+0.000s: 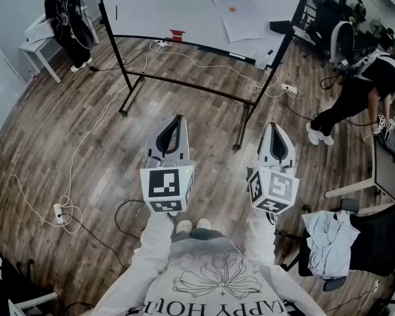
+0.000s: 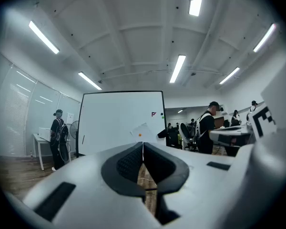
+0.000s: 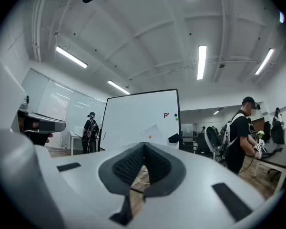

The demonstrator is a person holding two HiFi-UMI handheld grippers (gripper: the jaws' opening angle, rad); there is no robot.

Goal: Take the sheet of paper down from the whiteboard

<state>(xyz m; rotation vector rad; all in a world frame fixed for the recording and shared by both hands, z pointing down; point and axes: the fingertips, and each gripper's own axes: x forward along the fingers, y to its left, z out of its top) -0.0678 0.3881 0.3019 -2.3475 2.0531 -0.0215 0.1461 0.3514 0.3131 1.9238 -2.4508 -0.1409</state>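
A white sheet of paper [image 1: 239, 16] hangs on the whiteboard [image 1: 178, 5], pinned by an orange magnet [image 1: 232, 8]. The board stands on a black wheeled frame some way ahead of me. From the left gripper view the paper [image 2: 142, 130] shows small on the board's right side; from the right gripper view the paper [image 3: 152, 132] looks the same. My left gripper [image 1: 176, 119] and right gripper [image 1: 274, 126] are held level at waist height, side by side, well short of the board. Both are shut with nothing between the jaws.
White cables [image 1: 184, 61] and power strips [image 1: 59, 214] trail over the wooden floor. A person in black [image 1: 69, 22] stands by a table at the back left. Another person [image 1: 355, 94] bends at a desk on the right. An office chair with clothes [image 1: 345, 239] stands near my right.
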